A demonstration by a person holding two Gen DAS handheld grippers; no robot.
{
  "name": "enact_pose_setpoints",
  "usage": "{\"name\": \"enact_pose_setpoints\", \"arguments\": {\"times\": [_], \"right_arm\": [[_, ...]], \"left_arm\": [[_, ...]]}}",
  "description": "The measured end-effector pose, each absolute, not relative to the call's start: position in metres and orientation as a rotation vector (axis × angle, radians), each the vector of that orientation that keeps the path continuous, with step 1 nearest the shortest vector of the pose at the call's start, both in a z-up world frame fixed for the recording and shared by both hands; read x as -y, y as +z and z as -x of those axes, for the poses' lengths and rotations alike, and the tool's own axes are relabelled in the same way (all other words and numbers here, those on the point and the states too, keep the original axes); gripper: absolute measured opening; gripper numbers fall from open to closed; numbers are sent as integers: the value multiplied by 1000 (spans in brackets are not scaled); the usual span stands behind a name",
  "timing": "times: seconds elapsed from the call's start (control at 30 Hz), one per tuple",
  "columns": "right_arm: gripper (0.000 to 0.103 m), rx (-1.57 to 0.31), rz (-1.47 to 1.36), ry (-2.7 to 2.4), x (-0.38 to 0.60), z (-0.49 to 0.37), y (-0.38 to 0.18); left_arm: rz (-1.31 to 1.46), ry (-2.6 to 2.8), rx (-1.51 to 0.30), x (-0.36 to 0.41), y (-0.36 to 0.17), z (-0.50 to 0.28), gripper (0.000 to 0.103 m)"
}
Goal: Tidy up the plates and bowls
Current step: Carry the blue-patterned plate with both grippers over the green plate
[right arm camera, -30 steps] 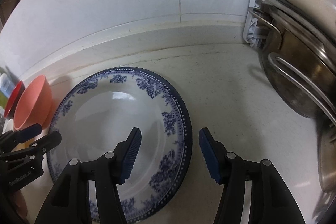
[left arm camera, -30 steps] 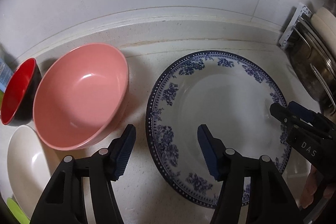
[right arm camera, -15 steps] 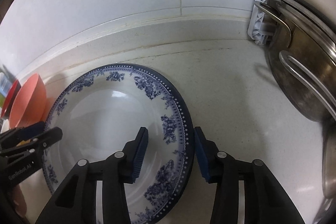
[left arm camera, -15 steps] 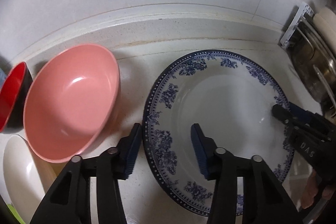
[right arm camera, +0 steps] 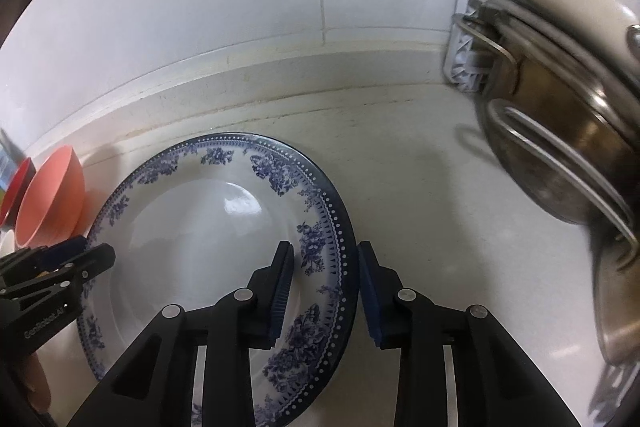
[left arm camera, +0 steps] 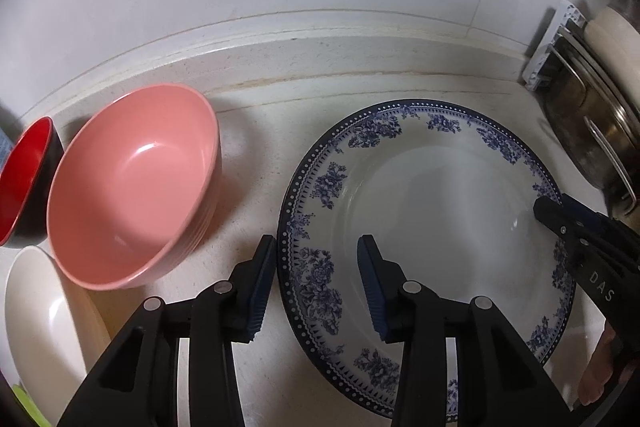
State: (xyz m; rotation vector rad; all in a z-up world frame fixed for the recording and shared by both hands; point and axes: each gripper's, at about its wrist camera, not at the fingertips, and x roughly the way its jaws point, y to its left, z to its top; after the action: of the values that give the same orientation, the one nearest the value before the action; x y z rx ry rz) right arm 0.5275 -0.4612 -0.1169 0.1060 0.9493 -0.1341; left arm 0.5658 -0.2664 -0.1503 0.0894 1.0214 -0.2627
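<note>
Countertop (left arm camera: 256,163): pink bowl (left arm camera: 132,187) beside plate (left arm camera: 432,211)

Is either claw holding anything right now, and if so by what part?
Nothing is gripped yet. Each open claw straddles the plate rim: the left claw at its left edge, the right claw at its right edge, pads not visibly closed on it.

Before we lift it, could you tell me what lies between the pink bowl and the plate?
Only bare counter, seen in the left wrist view: the pink bowl and the plate stand apart, with one finger of the left gripper in the gap.
</note>
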Motion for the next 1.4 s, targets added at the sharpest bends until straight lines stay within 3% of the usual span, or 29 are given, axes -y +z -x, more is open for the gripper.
{"name": "enact_pose_setpoints", "arguments": {"times": [0.73,1.4], "right_arm": [[34,-859,-61,-191,421,-453,-51],[34,-788,-2,-76,296,-410,-21]], "left_arm": [[-40,-304,-928,216,-90,-499,41],[60,-154,-849,82,-57,-435,41]]}}
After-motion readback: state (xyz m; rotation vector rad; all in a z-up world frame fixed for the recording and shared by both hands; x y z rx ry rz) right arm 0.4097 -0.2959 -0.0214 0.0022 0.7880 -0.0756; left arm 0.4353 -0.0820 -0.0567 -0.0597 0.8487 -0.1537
